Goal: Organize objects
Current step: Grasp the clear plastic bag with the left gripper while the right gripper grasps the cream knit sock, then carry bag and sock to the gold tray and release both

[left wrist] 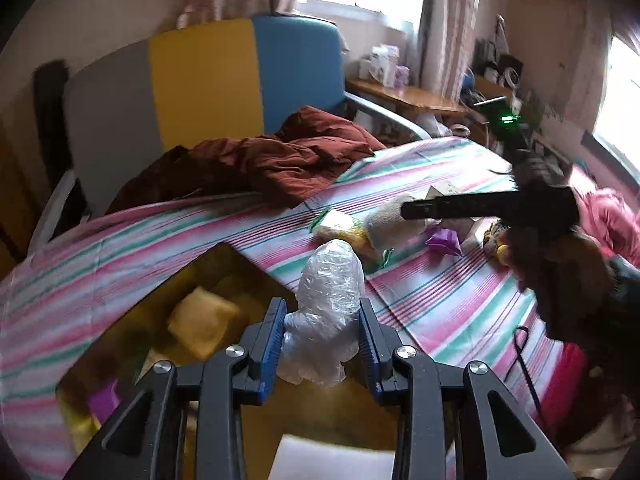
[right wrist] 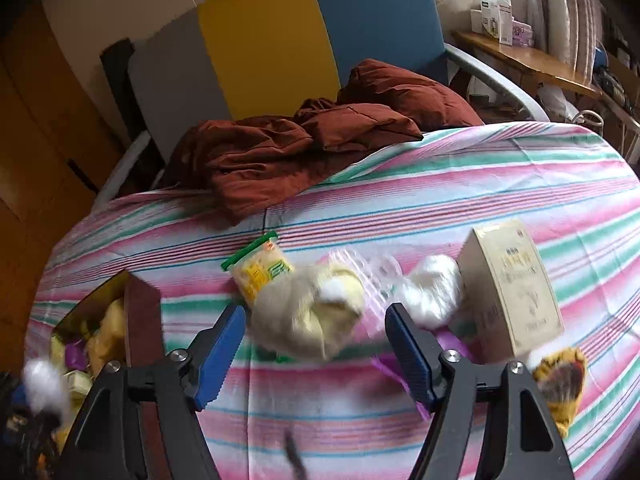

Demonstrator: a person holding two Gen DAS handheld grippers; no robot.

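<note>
Left jaws clamp a clear plastic bundle (left wrist: 326, 312); right jaws gape above striped bedsheet (right wrist: 400, 200)

Left hand-held gripper (left wrist: 323, 334): blue-padded jaws closed on a crumpled clear plastic bag (left wrist: 326, 312), tilted downward. Right hand-held gripper (right wrist: 316, 346): jaws parted, nothing gripped, tilted downward, carried by a hand (left wrist: 568, 280).

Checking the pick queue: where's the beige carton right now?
In the right wrist view the beige carton stands on the striped bedsheet, right of the open right gripper, with a white wad against its left side.
</note>
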